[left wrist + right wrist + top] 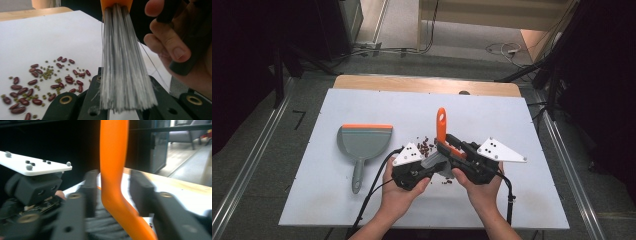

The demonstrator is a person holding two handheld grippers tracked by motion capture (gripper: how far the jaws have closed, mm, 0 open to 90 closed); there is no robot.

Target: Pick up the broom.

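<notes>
Right gripper point(112, 192) clamps curved orange brush point(441, 125) — stiff grey bristles point(123, 70)

We see grey brush bristles point(125, 65) hanging from an orange brush head point(116, 3) down between our left gripper's point(125, 100) two black jaws. Red beans point(32, 82) and small green beans point(47, 73) lie scattered on the white table point(50, 35) at left. At right, a hand point(180, 47) grips something black.
</notes>
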